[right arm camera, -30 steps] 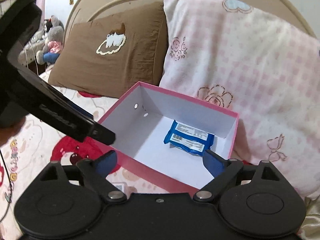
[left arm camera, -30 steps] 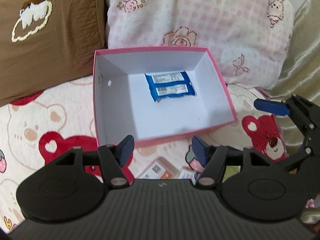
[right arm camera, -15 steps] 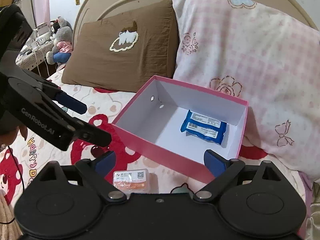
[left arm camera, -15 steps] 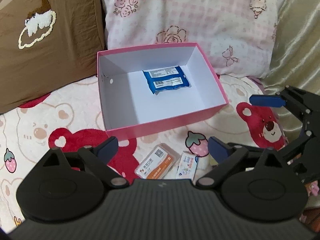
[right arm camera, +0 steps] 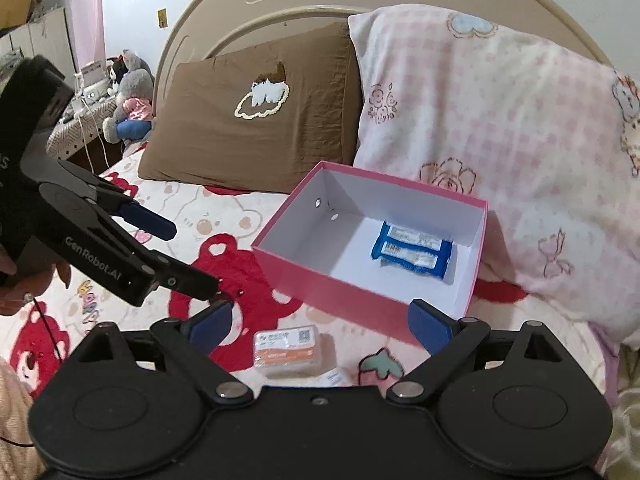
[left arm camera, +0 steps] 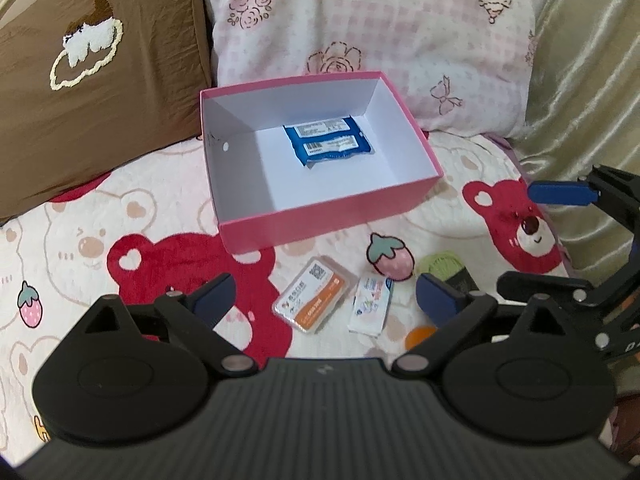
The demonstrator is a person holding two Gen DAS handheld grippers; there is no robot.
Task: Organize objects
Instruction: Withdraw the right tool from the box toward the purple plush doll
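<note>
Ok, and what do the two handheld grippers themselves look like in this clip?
Both are matte black plastic. The left gripper and right gripper each have a ribbed body, two round hubs, scissor linkages with silver pivot pins, and dark blue fingers. The right wrist view shows white "GenRobot.AI" lettering on the left one's side, a thin dark cable at lower left, and a bare hand holding it.
</note>
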